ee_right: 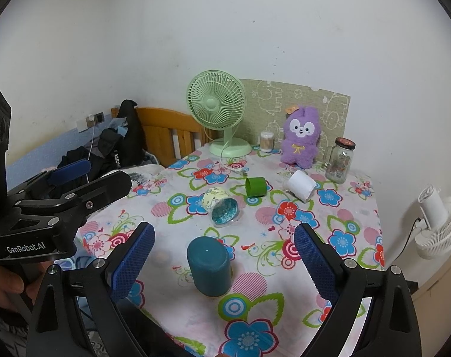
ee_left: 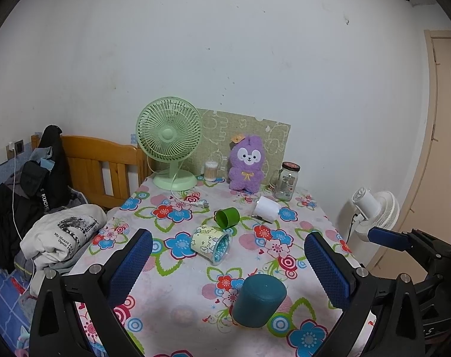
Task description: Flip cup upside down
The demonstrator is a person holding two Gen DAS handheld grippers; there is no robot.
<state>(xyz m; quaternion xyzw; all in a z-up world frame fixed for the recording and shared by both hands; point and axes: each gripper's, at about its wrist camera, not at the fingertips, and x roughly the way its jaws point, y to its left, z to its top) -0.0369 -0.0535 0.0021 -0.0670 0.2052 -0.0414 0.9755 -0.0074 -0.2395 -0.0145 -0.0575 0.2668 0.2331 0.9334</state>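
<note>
Teal cup [ee_right: 209, 269] between spread fingers [ee_right: 316, 263]

Soft, even indoor light is filling both views, leaving only faint shadows under objects on the table [ee_left: 178, 303]. The fisheye lenses are bending the wall [ee_right: 255, 29] and blackening the corners. Focus is staying fairly sharp centrally, softening slightly toward the rims.

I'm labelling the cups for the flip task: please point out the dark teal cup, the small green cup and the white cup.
dark teal cup [ee_right: 209, 267]: right wrist view, side wall.
small green cup [ee_right: 258, 186]: right wrist view, outer side.
white cup [ee_left: 267, 207]: left wrist view, side wall.
</note>
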